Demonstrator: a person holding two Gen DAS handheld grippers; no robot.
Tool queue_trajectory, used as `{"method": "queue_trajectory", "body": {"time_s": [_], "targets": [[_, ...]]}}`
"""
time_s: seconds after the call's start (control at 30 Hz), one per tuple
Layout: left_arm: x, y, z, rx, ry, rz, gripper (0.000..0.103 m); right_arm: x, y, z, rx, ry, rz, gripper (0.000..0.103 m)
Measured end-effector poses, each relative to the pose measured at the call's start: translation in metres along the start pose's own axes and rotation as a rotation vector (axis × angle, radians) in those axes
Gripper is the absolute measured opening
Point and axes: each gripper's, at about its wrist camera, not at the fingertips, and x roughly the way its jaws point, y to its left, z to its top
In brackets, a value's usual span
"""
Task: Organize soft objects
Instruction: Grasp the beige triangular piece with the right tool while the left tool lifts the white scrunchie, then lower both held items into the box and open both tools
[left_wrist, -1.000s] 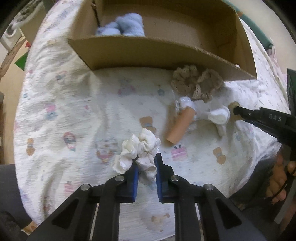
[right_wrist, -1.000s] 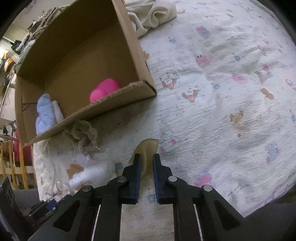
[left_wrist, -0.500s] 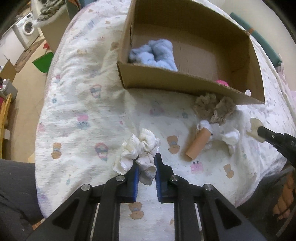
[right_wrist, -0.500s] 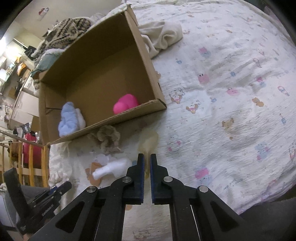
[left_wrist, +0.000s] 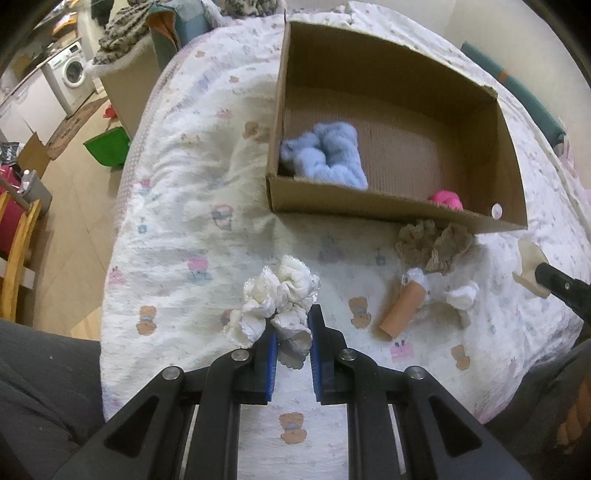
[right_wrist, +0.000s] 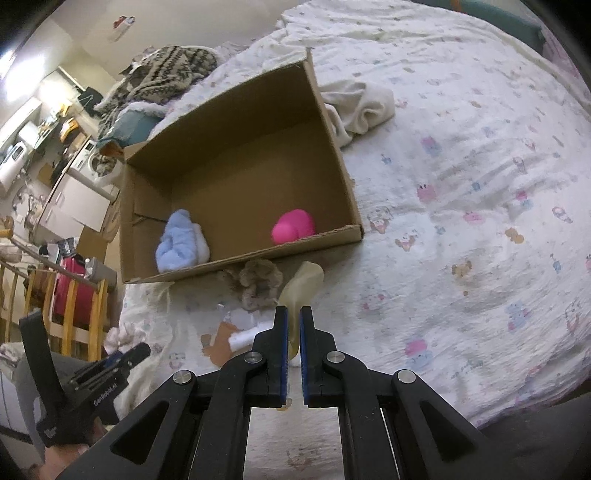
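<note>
My left gripper is shut on a white frilly scrunchie and holds it above the bed. My right gripper is shut on a beige soft piece, also seen at the right in the left wrist view. An open cardboard box lies ahead on the bed and holds a light blue fluffy item and a pink item. A brown crocheted scrunchie lies against the box's near wall.
An orange tube and white soft bits lie on the printed bedsheet near the brown scrunchie. A cream cloth lies beyond the box. The bed edge drops to the floor on the left.
Both grippers have lifted and drawn back from the bed with their items, so the box and bed look smaller and farther. The beige piece has come up off the sheet.
</note>
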Motion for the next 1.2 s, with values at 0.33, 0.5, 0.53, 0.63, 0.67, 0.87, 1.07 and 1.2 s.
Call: {"method": "queue_trajectory", "body": {"time_s": [0.33,0.5,0.53,0.63,0.67,0.87,1.07,1.2], "targets": [[-0.032,-0.006,0.03,0.017,-0.093,0.0,0.014,-0.023,0.024,0.011,-0.069,-0.071,0.015,0.007],[-0.051,-0.013,0.056,0.044,-0.155,0.0,0.014,-0.027,0.031,0.026,-0.105,-0.106,0.013,0.007],[-0.053,-0.015,0.062,0.055,-0.165,0.002,0.014,-0.026,0.032,0.03,-0.106,-0.109,0.015,0.007],[-0.057,-0.02,0.081,0.07,-0.187,0.0,0.014,-0.026,0.035,0.043,-0.113,-0.122,0.023,0.007],[-0.058,-0.021,0.087,0.072,-0.192,-0.002,0.014,-0.026,0.036,0.048,-0.117,-0.128,0.022,0.007],[-0.052,-0.031,0.118,0.098,-0.209,0.0,0.014,-0.02,0.042,0.072,-0.13,-0.145,0.036,0.007],[-0.038,-0.042,0.139,0.128,-0.219,0.009,0.014,-0.006,0.045,0.091,-0.141,-0.146,0.04,0.007],[-0.023,-0.047,0.144,0.132,-0.208,0.011,0.014,0.009,0.043,0.099,-0.139,-0.134,0.041,0.007]]}}
